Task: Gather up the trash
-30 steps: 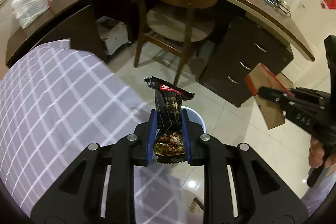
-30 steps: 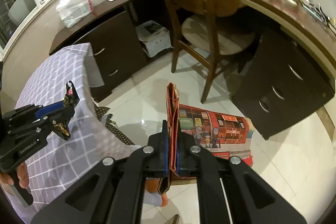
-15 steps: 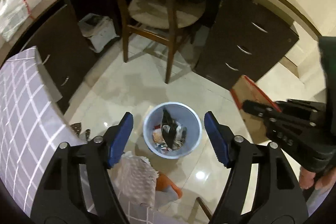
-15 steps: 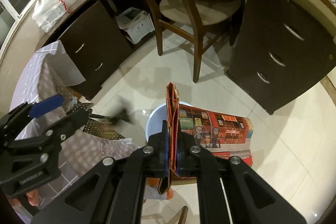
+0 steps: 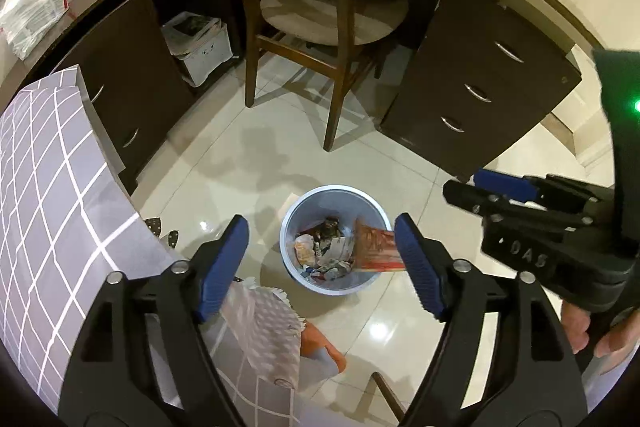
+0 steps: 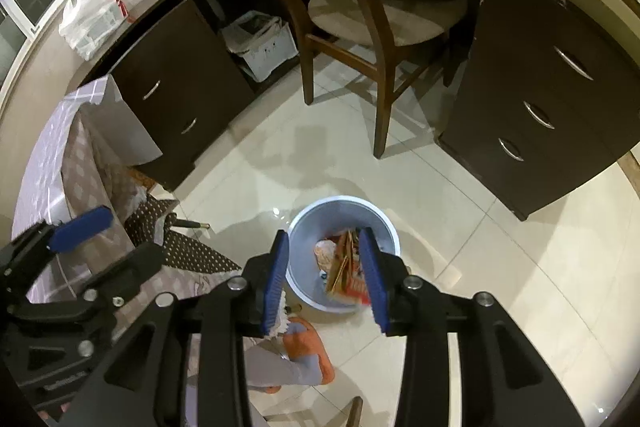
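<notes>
A light-blue trash bin (image 5: 332, 189) stands on the tiled floor, holding crumpled paper and wrappers. A red printed carton (image 5: 376, 247) tips into its right side, free of any grip. My left gripper (image 5: 322, 227) hangs above the bin with its jaws opening wide and nothing between them. In the right wrist view the bin (image 6: 344, 199) lies straight below my right gripper (image 6: 324, 237), whose jaws are opening. The carton (image 6: 346, 273) is blurred inside the bin beyond the blue pads, which do not touch it. Each gripper shows at the edge of the other's view.
A wooden chair (image 5: 332, 7) stands behind the bin, flanked by dark drawer units (image 5: 476, 87) under a curved desk. A white crate of papers (image 5: 200, 43) sits under the desk. A table with a grey checked cloth (image 5: 52, 187) is at left. A foot in an orange slipper (image 6: 308, 355) is near the bin.
Both grippers dropped towards the bin. The left let go of the dark snack wrapper, which fell in. The right then let go of the red carton, which now drops into the bin.
</notes>
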